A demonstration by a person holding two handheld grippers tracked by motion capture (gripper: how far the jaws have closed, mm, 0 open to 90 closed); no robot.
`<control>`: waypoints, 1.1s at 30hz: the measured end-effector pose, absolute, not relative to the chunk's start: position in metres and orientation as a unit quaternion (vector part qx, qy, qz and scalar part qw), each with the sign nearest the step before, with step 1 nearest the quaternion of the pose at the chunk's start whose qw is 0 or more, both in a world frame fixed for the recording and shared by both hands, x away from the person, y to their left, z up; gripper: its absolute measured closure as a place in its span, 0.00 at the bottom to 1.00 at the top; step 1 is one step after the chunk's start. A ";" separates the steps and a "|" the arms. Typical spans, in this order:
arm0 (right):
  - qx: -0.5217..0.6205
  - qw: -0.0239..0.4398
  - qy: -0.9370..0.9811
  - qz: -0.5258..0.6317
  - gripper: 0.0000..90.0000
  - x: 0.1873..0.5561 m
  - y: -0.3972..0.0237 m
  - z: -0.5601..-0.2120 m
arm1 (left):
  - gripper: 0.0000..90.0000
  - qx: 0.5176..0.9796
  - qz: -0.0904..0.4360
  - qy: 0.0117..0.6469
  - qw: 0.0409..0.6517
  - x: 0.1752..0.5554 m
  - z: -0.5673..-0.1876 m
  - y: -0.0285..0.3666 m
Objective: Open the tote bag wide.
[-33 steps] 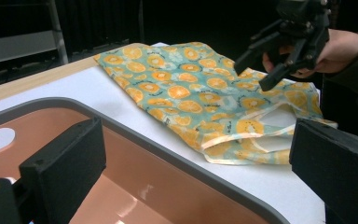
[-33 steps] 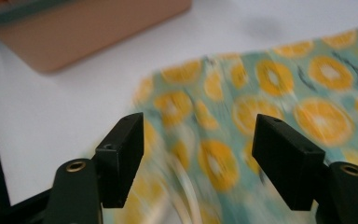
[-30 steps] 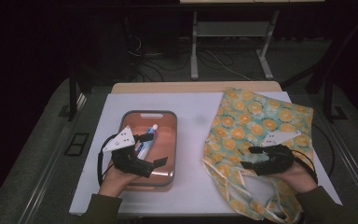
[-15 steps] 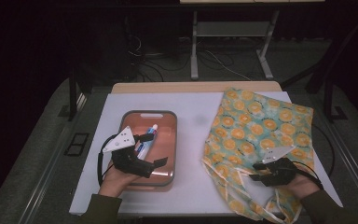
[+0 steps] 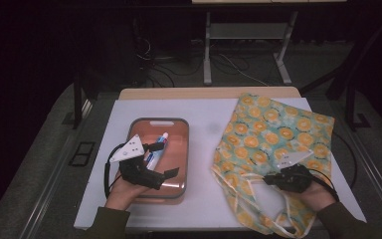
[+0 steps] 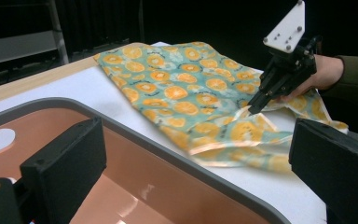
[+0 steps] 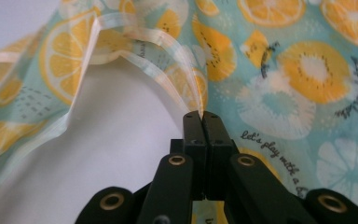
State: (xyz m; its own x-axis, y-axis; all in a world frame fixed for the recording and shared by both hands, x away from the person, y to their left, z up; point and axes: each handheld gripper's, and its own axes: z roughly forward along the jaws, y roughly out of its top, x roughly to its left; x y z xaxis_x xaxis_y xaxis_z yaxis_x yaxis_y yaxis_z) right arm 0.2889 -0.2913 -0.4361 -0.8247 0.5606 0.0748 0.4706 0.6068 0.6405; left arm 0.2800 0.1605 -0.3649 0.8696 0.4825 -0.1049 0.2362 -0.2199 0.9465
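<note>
A fabric bag [image 5: 278,129] printed with orange slices on teal lies flat on the right of the white table. My right gripper [image 5: 268,180] rests at the bag's near left edge. Its jaws have just been closing and are shut on the hem of the bag [image 7: 307,70], pinched at the tips of the right gripper [image 7: 200,114]. The left gripper view shows the bag [image 6: 177,79] and the right gripper [image 6: 253,108] low on the cloth. My left gripper [image 5: 164,160] hovers open over a copper tray [image 5: 159,121] that holds a toothpaste tube [image 5: 163,139]. Nothing sits between the black fingers [image 6: 63,172] of my left gripper [image 6: 196,186].
The tray's grey rim [image 6: 168,144] runs close under the left gripper. White table surface [image 5: 204,149] lies between tray and bag. The bag's loose handles [image 5: 278,230] trail off the near edge. A metal frame [image 5: 206,45] and cables stand on the floor beyond the table.
The right gripper sank a little onto the bag's near left edge and its jaws closed on the hem. The left hand and gripper stayed still over the tray.
</note>
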 end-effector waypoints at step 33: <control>0.243 0.036 0.879 0.408 0.36 0.261 -0.228 -0.411 | 0.03 0.775 0.107 0.232 0.578 0.280 -0.365 0.160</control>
